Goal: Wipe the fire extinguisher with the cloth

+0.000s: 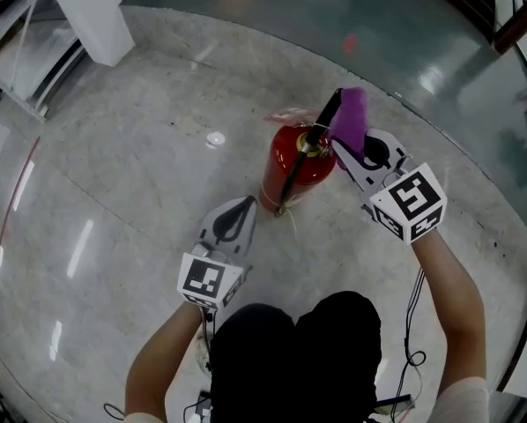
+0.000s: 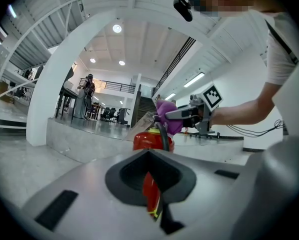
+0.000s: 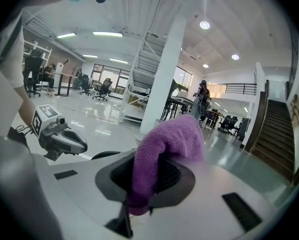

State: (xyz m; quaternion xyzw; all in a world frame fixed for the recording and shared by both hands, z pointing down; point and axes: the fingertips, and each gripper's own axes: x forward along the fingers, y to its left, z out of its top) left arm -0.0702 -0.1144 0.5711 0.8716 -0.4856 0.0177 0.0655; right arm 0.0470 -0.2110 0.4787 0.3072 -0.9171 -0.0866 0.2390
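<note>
Fire extinguisher (image 1: 294,170) stands upright on the floor, with the cloth (image 1: 350,120) clamped in your right gripper (image 1: 352,144) at its top. Left gripper (image 1: 248,206) looks closed and empty near the base; contact unclear. Push sideways up top and it may tip.

**Left gripper view:** the left gripper (image 2: 149,159) hides the fire extinguisher's (image 2: 150,140) lower cylinder, save a red sliver through the slit between the jaws.

**Right gripper view:** the purple cloth (image 3: 162,154) blocks everything directly beyond the jaws.

**Head view:** the cloth masks the valve head; the bottom edge crops both forearms (image 1: 453,302).
</note>
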